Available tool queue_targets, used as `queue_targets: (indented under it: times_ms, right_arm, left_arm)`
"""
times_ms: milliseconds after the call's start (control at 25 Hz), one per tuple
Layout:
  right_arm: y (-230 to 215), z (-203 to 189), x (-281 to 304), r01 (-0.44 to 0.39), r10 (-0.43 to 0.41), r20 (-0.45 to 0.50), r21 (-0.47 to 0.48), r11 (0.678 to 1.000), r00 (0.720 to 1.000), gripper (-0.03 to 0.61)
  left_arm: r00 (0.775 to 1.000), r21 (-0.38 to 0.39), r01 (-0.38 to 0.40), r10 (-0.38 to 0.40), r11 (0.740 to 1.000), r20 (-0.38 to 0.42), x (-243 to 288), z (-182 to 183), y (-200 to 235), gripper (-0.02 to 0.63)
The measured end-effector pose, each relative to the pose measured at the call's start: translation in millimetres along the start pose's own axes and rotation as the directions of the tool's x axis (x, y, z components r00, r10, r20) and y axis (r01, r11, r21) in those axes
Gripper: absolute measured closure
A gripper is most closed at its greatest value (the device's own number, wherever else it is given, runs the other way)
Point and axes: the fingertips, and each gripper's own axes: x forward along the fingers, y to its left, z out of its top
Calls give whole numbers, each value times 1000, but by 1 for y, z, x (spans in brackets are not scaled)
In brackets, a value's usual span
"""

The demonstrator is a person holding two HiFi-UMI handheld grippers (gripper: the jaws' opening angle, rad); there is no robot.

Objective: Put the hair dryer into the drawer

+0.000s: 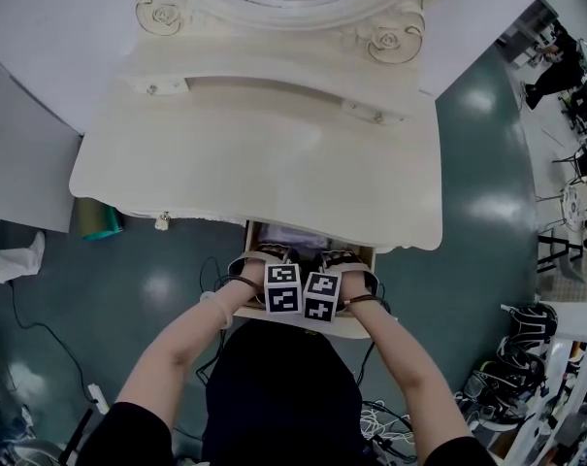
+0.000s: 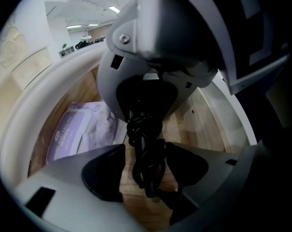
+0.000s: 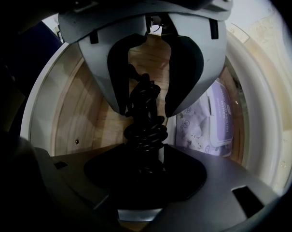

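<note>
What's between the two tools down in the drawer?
A coiled black cord: the right tool is closed on it, and it passes between the open jaws of the left tool. Both gripper views show it.

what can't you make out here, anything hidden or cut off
Head view: the dryer is hidden under the left hand and right hand; the gripper views show only its black cord.
Gripper views: print on the pack is too blurred.
Head view: the drawer's contents are covered by the hands.
</note>
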Motion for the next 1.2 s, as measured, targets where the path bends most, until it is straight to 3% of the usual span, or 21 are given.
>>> queue_targets:
  times_ms: [120, 320, 480, 640, 800, 960, 1200]
  right_arm:
    - [1, -1, -2, -15, 14, 16, 21, 1000, 1000, 325]
    - [4, -4, -11, -47, 46, 36, 43, 998, 998, 291]
    - [5, -10, -20, -17, 13, 54, 76, 997, 998, 262]
    - [0, -8, -40, 5, -35, 137, 218, 976, 990, 268]
    - [-10, -7, -65, 42, -116, 212, 323, 945, 970, 272]
    - [-19, -11, -96, 41, -205, 290, 484, 874, 935, 290]
    - [-25, -19, -144, -38, -368, 394, 724, 688, 842, 352]
  left_arm:
    - [999, -47, 31, -31, 998, 9, -4, 2, 1, 256]
    - [999, -50, 34, -33, 998, 18, -15, -1, 2, 253]
    - [999, -79, 10, -6, 997, 46, -23, -1, 2, 253]
    - [988, -215, -12, 44, 977, 145, -39, 10, 9, 258]
    - [967, -317, -32, 110, 948, 230, -65, 20, 15, 313]
    - [947, -374, -52, 165, 926, 275, -87, 31, 13, 334]
    - [897, -463, -44, 238, 885, 371, -116, 57, 12, 373]
